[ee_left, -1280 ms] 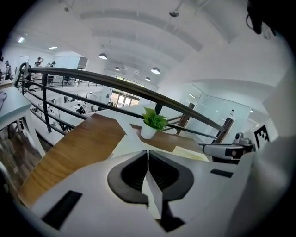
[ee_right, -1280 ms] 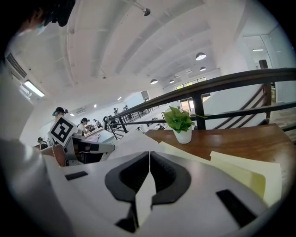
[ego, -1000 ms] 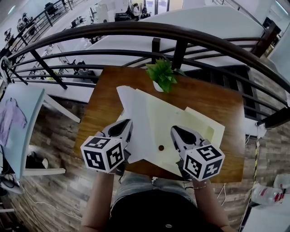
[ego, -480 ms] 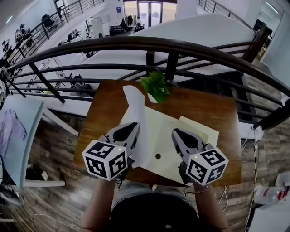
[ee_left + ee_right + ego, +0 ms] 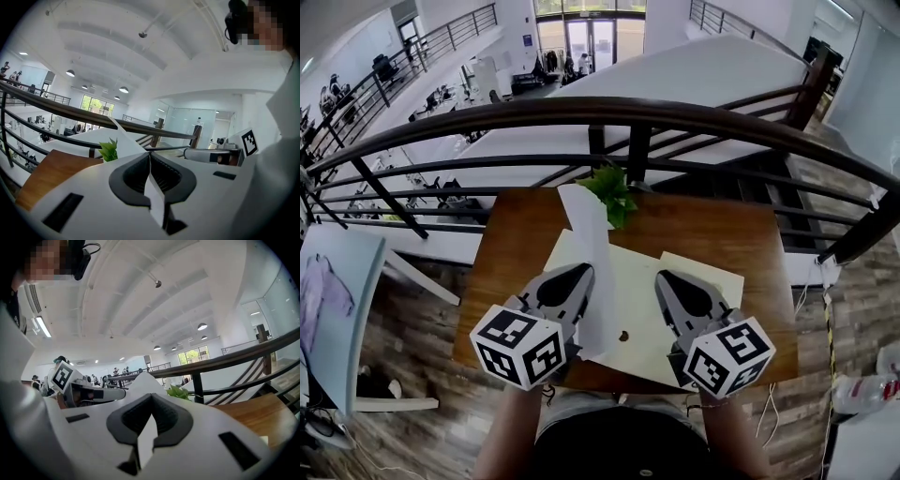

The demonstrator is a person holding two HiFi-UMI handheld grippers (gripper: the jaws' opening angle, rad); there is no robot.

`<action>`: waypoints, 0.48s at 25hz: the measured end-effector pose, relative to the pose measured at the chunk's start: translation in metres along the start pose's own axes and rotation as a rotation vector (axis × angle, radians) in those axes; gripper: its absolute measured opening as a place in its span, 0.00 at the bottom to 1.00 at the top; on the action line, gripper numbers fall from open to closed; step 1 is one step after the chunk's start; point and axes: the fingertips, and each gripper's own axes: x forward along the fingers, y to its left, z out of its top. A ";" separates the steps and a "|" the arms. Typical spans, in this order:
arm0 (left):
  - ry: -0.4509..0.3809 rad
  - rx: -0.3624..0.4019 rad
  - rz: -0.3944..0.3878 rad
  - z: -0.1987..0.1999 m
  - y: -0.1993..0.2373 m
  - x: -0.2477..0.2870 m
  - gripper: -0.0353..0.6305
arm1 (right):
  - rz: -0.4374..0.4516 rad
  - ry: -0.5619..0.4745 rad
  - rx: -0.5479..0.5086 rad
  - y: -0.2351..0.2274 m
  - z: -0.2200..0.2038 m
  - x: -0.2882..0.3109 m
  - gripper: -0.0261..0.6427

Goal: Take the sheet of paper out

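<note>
A white sheet of paper (image 5: 592, 272) stands up on edge between my two grippers, reaching from near the plant back toward me. My left gripper (image 5: 579, 274) is shut on its left edge; a white strip (image 5: 155, 197) shows pinched between the jaws in the left gripper view. A pale yellow envelope (image 5: 642, 281) with a dark round button (image 5: 622, 336) spreads over the table under the sheet. My right gripper (image 5: 666, 279) is shut on the envelope's near right part, with a pale strip (image 5: 145, 439) held in its jaws. Both grippers point upward.
The brown wooden table (image 5: 514, 246) stands against a dark metal railing (image 5: 675, 117), with a drop to a lower floor behind it. A small green potted plant (image 5: 609, 192) sits at the table's far edge, just behind the sheet's top. A water bottle (image 5: 862, 389) lies on the floor at right.
The white sheet has swung from lying flat over the envelope to standing on edge. Both grippers have tilted up and risen, the left one carrying the sheet.
</note>
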 end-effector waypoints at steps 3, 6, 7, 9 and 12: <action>-0.002 -0.002 -0.013 0.000 -0.002 0.000 0.09 | -0.008 -0.002 0.003 0.003 0.000 0.000 0.08; -0.007 -0.004 -0.020 -0.001 -0.004 -0.003 0.09 | -0.008 0.001 0.002 0.006 -0.001 0.001 0.08; -0.008 -0.005 -0.021 -0.001 -0.004 -0.003 0.09 | -0.006 0.002 0.001 0.006 -0.002 0.002 0.08; -0.011 -0.008 -0.019 -0.002 -0.003 -0.004 0.09 | -0.001 0.009 -0.002 0.007 -0.005 0.004 0.08; -0.015 -0.012 -0.011 -0.002 -0.001 -0.007 0.09 | 0.006 0.019 -0.005 0.010 -0.008 0.005 0.08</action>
